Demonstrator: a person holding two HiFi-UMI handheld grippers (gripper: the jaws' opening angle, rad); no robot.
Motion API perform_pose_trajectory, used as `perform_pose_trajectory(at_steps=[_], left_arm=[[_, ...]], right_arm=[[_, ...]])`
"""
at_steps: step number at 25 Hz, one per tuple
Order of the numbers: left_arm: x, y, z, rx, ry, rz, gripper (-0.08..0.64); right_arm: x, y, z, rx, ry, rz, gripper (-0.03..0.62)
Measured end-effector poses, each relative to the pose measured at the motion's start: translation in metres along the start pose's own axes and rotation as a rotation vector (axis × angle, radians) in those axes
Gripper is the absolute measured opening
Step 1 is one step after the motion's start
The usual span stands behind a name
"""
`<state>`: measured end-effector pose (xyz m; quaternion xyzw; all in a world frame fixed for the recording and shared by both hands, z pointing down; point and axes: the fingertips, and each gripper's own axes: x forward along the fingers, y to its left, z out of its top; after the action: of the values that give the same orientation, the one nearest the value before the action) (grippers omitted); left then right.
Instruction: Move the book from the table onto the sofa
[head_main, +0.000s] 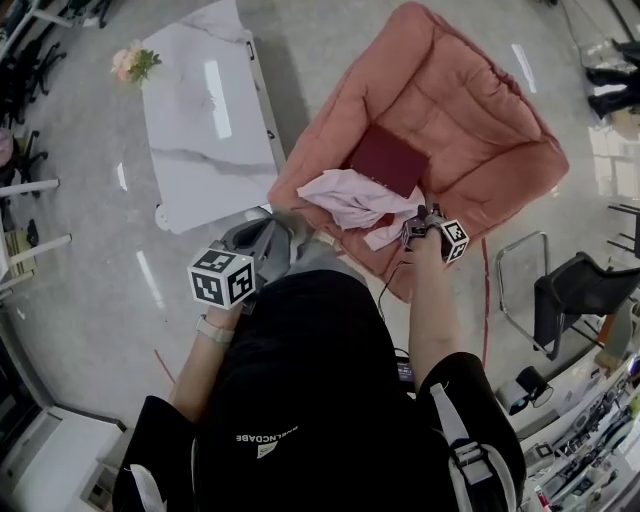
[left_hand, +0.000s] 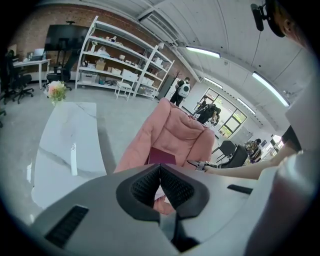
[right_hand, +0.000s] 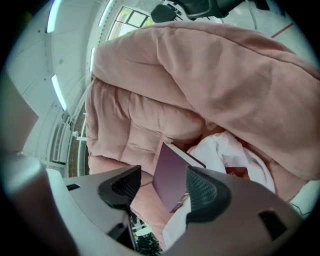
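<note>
One maroon book (head_main: 388, 160) on the seat of one pink sofa (head_main: 490, 110), one pale cloth (head_main: 345, 197) touching it, my right gripper (right_hand: 162, 175) wide and empty, my left gripper (left_hand: 160, 169) closed on nothing, one white surface (head_main: 200, 130) nearby

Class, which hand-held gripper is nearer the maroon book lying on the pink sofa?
Right. The right hand-held gripper hovers just beside the book, over the sofa's front edge, jaws apart. The left hand-held gripper is farther off, past the sofa's corner.
</note>
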<state>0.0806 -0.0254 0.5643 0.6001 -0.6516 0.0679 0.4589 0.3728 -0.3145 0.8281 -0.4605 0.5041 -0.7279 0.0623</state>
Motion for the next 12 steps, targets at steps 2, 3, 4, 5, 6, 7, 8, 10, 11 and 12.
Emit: perform_pose_trajectory(at_steps=[2,3,4,5,6,7,8,10,11,12], left_arm=[[0.004,-0.007,0.003,0.014,0.008,-0.021,0.015],[0.006,-0.011,0.004,0.023,0.013,-0.033,0.015],[0.009,-0.015,0.005,0.032,0.019,-0.045,0.015],[0.011,-0.019,0.005,0.04,0.024,-0.056,0.015],[0.013,-0.023,0.005,0.049,0.029,-0.067,0.015],[0.014,-0.027,0.004,0.058,0.033,-0.077,0.015],[0.015,-0.03,0.005,0.067,0.036,-0.086,0.015],[0.018,-0.033,0.005,0.086,0.042,-0.106,0.015],[0.018,-0.034,0.005,0.096,0.046,-0.116,0.015],[0.018,-0.036,0.006,0.105,0.049,-0.124,0.015]], right_arm=[[-0.008,0.008,0.003,0.002,-0.005,0.017,0.273],[-0.012,0.011,0.004,0.002,-0.008,0.026,0.273],[-0.016,0.015,0.006,0.002,-0.009,0.038,0.273],[-0.021,0.019,0.007,-0.001,-0.007,0.054,0.273],[-0.026,0.025,0.007,-0.009,-0.002,0.076,0.273],[-0.03,0.031,0.006,-0.021,0.006,0.099,0.273],[-0.033,0.039,0.004,-0.035,0.014,0.124,0.273],[-0.04,0.054,0.001,-0.063,0.026,0.178,0.273],[-0.045,0.061,-0.001,-0.079,0.031,0.207,0.273],[-0.051,0.07,-0.004,-0.094,0.036,0.235,0.273]])
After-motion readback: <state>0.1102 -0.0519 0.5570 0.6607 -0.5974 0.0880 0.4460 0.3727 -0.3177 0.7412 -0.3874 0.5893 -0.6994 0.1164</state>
